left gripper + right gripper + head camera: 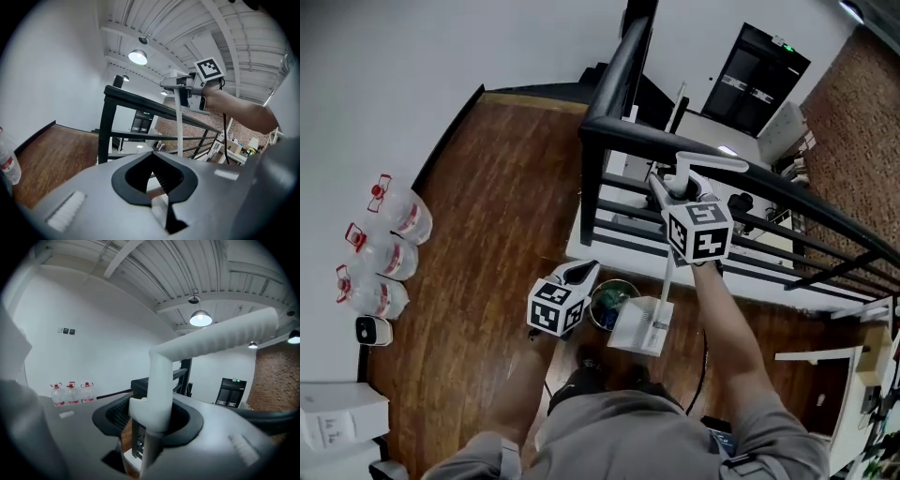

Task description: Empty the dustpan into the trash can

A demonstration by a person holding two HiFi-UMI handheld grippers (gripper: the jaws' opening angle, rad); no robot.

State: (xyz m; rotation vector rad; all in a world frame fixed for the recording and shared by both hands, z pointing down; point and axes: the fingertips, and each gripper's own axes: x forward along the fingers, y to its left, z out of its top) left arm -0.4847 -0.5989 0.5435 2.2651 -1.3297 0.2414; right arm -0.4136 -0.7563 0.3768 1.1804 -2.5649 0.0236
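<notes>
A white long-handled dustpan point(639, 325) rests with its pan low over the wooden floor, right beside a small round trash can point(614, 302) that has green and dark contents. Its pole point(667, 272) rises to a bent grip point(712, 161). My right gripper point(661, 187) is shut on the pole just below that grip; in the right gripper view the handle point(159, 380) fills the jaws. My left gripper point(584, 271) hovers just left of the trash can, shut with nothing in it. From the left gripper view the pole point(179, 126) and the right gripper point(187, 89) show ahead.
A black metal railing point(609, 131) runs right behind the trash can, with a lower floor beyond it. Three water bottles point(389, 244) and a small white device point(373, 330) stand by the left wall. White boxes point(328, 422) sit at the bottom left.
</notes>
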